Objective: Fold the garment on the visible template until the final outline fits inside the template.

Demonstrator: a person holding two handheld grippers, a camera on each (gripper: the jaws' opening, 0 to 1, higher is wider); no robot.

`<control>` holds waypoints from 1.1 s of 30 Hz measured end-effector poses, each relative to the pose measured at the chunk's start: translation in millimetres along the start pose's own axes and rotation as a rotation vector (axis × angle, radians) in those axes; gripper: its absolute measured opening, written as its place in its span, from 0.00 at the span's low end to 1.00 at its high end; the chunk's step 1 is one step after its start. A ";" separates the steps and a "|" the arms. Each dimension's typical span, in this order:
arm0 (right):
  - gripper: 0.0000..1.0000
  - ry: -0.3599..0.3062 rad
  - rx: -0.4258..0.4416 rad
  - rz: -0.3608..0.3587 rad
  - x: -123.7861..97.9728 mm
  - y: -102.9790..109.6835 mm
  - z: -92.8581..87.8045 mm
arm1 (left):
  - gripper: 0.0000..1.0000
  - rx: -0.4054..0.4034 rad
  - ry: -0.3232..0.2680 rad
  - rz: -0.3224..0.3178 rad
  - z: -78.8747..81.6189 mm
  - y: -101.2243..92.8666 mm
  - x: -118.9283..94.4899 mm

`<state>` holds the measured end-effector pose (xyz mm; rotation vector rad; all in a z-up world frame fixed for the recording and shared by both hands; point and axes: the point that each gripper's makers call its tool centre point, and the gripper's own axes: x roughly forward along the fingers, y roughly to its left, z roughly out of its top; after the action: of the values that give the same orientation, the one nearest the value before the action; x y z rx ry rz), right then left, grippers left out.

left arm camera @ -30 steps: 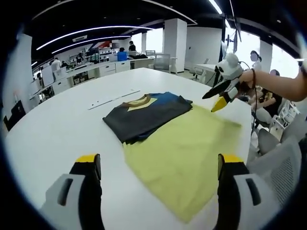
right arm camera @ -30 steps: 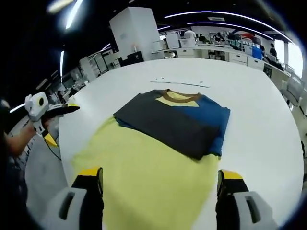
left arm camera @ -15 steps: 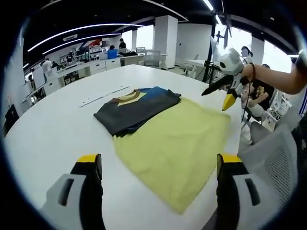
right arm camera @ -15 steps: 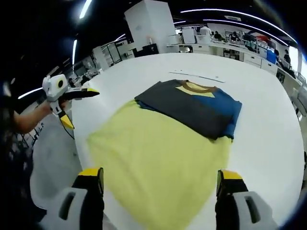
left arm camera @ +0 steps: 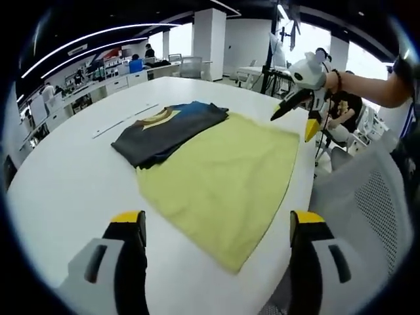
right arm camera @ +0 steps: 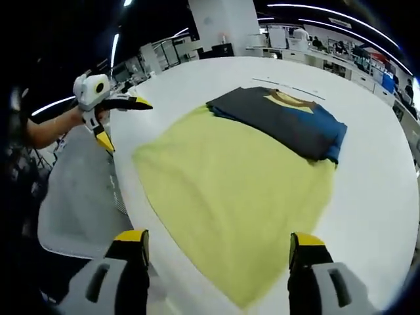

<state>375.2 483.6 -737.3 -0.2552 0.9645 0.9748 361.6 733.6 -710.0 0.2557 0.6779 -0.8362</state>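
— Surface and room?

— White round desk (left arm camera: 59,177), big open-plan office behind it: pillars, strip lights, rows of workstations, people far off. A thin white strip (left arm camera: 125,119) lies on the desk beyond the garment.

— Where is the garment?

— Folded dark grey and blue garment (left arm camera: 167,126), collar showing, lies on the far end of the yellow template (left arm camera: 223,177). From the right tool view its blue edge (right arm camera: 289,121) appears to reach just past the template's (right arm camera: 243,190) side; I cannot tell for sure.

— Edges?

— The template's near corner sits close to the desk rim. A grey mesh chair (left arm camera: 367,216) stands just off that rim.

— Tools?

— My left tool (left arm camera: 220,230) hangs above the near desk edge, jaws spread wide, nothing between them. My right tool (right arm camera: 213,246) likewise, spread and empty, over the template's near corner. In the left tool view I see the right tool (left arm camera: 298,108) off the template's far corner, apart from the cloth. Bare desk lies open left of the garment.
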 end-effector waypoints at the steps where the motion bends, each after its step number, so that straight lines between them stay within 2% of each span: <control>1: 0.84 0.002 -0.002 0.002 0.0 1.0 -1.8 | 0.85 0.010 0.008 -0.013 -2.9 -3.2 0.7; 9: 0.76 0.056 -0.042 -0.003 3.0 6.1 -22.7 | 0.75 0.051 0.038 -0.045 -15.2 -12.8 7.9; 14: 0.67 0.072 -0.071 -0.016 3.6 5.8 -31.0 | 0.67 0.074 0.059 -0.057 -24.0 -16.1 12.7; 23: 0.54 0.126 -0.133 -0.057 2.6 -2.5 -45.7 | 0.52 0.147 0.107 -0.083 -36.9 -23.3 21.0; 27: 0.51 0.158 -0.176 -0.075 1.7 -5.2 -52.2 | 0.48 0.156 0.114 -0.087 -40.5 -24.3 22.9; 31: 0.43 0.179 -0.186 -0.088 0.4 -9.1 -57.6 | 0.45 0.174 0.138 -0.085 -46.5 -23.0 23.6; 33: 0.42 0.186 -0.186 -0.092 -0.4 -10.1 -59.7 | 0.43 0.179 0.151 -0.085 -49.4 -22.8 23.7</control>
<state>348.8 443.1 -773.7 -0.5496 1.0226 0.9684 333.5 727.3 -761.8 0.4568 0.7597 -0.9677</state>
